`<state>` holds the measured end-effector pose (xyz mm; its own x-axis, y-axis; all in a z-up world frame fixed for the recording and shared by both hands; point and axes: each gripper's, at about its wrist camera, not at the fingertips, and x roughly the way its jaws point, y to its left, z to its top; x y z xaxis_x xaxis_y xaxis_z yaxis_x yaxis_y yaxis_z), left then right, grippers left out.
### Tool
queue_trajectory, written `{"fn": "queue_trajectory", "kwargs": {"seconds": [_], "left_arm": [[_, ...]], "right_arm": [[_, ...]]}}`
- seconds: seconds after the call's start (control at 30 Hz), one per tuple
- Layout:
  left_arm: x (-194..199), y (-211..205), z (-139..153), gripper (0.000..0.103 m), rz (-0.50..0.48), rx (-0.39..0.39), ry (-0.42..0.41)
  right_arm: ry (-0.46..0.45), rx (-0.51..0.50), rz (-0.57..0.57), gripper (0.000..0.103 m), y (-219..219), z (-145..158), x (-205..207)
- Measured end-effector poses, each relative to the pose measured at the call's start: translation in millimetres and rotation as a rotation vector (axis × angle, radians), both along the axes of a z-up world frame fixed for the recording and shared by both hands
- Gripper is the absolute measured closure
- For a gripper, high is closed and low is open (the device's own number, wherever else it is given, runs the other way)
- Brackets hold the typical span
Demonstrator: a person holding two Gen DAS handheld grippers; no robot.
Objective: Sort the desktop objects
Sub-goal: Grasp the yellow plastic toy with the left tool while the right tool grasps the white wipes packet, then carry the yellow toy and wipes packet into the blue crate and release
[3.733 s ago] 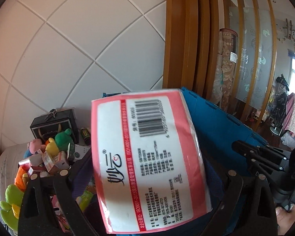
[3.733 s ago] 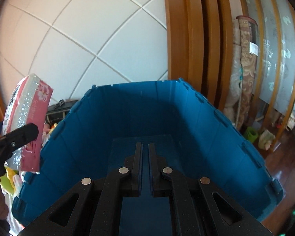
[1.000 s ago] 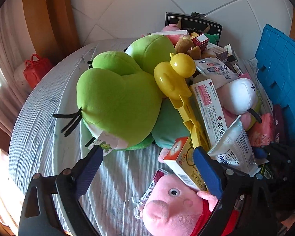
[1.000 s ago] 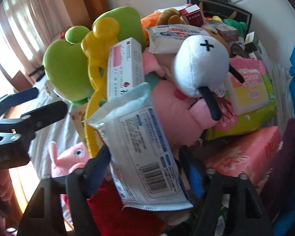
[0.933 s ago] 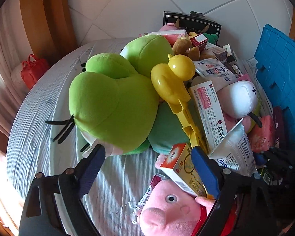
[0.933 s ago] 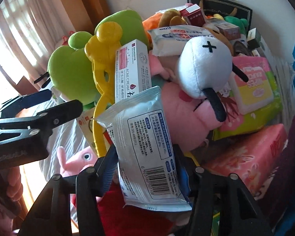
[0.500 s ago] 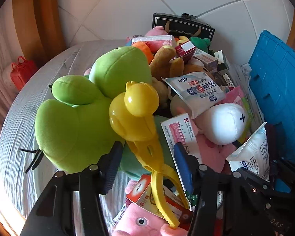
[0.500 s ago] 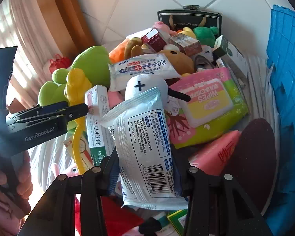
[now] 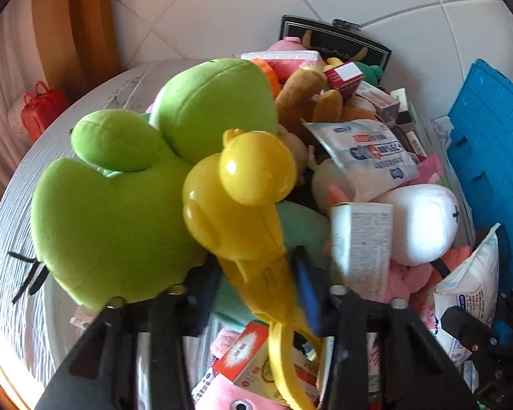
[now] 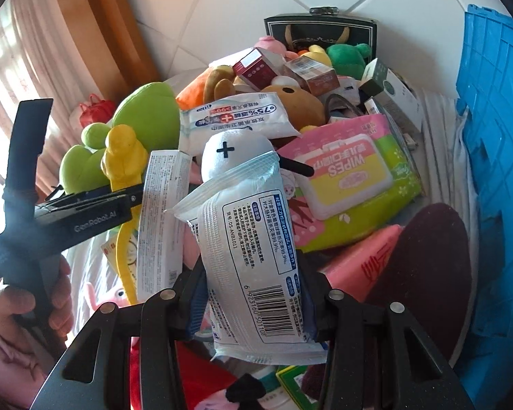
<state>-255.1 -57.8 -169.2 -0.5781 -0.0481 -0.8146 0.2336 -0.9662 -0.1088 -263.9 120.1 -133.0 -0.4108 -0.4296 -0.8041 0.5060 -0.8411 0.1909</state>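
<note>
right gripper point(image 10: 253, 294) jaws clamped on the wipes pack point(image 10: 249, 256); left gripper point(image 9: 256, 283) jaws clamped on the yellow duck tongs point(image 9: 242, 201). lift both straight up, clear of the pile, toward the blue crate point(image 10: 496, 171) at right.

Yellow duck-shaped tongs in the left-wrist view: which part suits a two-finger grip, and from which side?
Grip the narrow neck just below the duck bodies, where the left gripper already closes on the yellow duck tongs. The round shells are too wide and slick, and the loop handles lie buried in the pile. Come from the handle end, along the tool's length, since the green plush crowds one side.
</note>
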Motion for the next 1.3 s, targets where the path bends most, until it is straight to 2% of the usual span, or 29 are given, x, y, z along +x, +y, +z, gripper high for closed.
{"fn": "queue_trajectory", "kwargs": {"seconds": [0.07, 0.1, 0.37, 0.57, 0.7, 0.87, 1.0, 1.17, 1.3], "left_arm": [[7, 6, 11, 0.086, -0.016, -0.011, 0.032], [11, 8, 17, 0.088, -0.030, -0.014, 0.048], [41, 12, 85, 0.088, -0.051, -0.105, 0.199], [59, 26, 139, 0.088, -0.104, -0.131, 0.319], [58, 48, 177, 0.088, -0.169, -0.116, 0.407], [53, 95, 231, 0.088, -0.264, -0.113, 0.529], [48, 147, 274, 0.088, -0.346, -0.079, 0.615], [39, 225, 331, 0.088, -0.458, -0.023, 0.698], [17, 296, 360, 0.088, -0.548, 0.064, 0.677]], "right_arm": [[0.010, -0.003, -0.003, 0.059, -1, 5, 1], [0.019, -0.002, -0.002, 0.059, -1, 9, 2], [0.113, -0.025, -0.021, 0.059, -2, 51, 10], [0.241, -0.039, -0.059, 0.059, 5, 112, 23], [0.332, -0.055, -0.119, 0.059, 26, 162, 31], [0.459, -0.042, -0.225, 0.059, 72, 229, 38], [0.531, -0.007, -0.314, 0.059, 121, 269, 39], [0.559, 0.074, -0.417, 0.059, 195, 300, 26], [0.533, 0.142, -0.492, 0.059, 261, 309, 6]]}}
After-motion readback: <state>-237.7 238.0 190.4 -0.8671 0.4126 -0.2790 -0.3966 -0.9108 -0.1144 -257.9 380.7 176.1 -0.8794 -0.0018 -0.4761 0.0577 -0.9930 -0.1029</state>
